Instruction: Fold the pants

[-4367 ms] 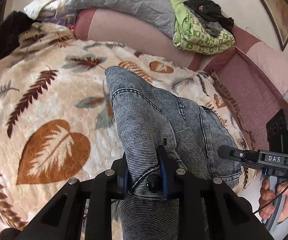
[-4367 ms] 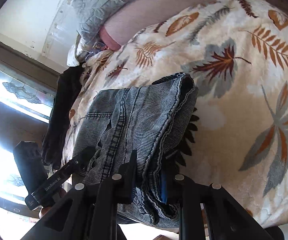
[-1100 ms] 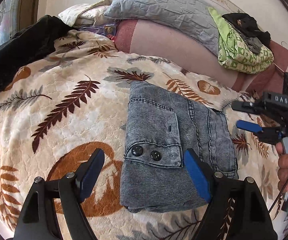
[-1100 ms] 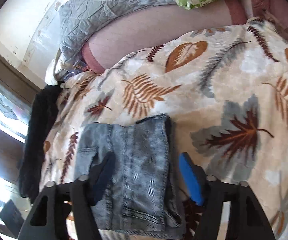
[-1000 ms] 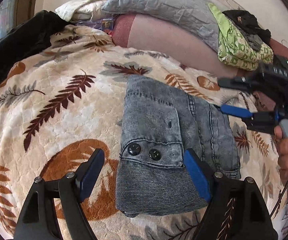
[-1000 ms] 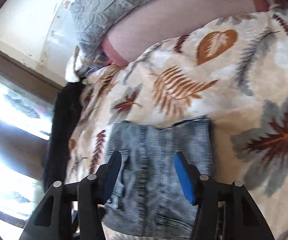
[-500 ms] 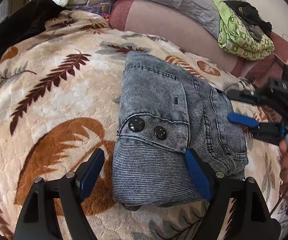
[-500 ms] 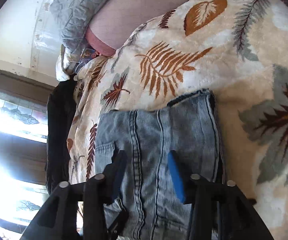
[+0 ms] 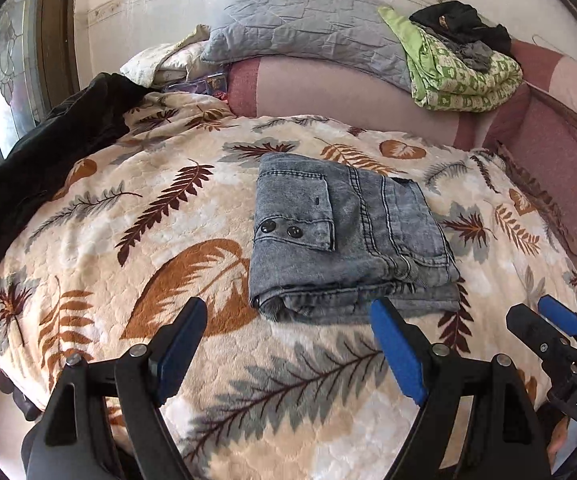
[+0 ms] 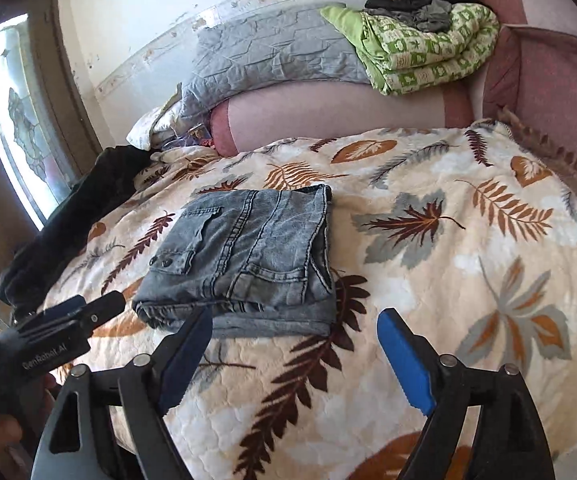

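My left claw (image 9: 288, 344) and right claw (image 10: 294, 344) both hang spread wide, holding nothing. The folded pants (image 9: 344, 236) lie on the blanket (image 9: 128, 240) just ahead of me. Thick, floppy denim; I'd judge the stacked near edge the firmest grip

The left hand-held gripper (image 9: 288, 344) has its 2 blue-padded fingers (image 9: 398, 354) spread wide, gripping nothing. The right hand-held gripper (image 10: 296, 352) hangs beside it, likewise spread and unloaded.
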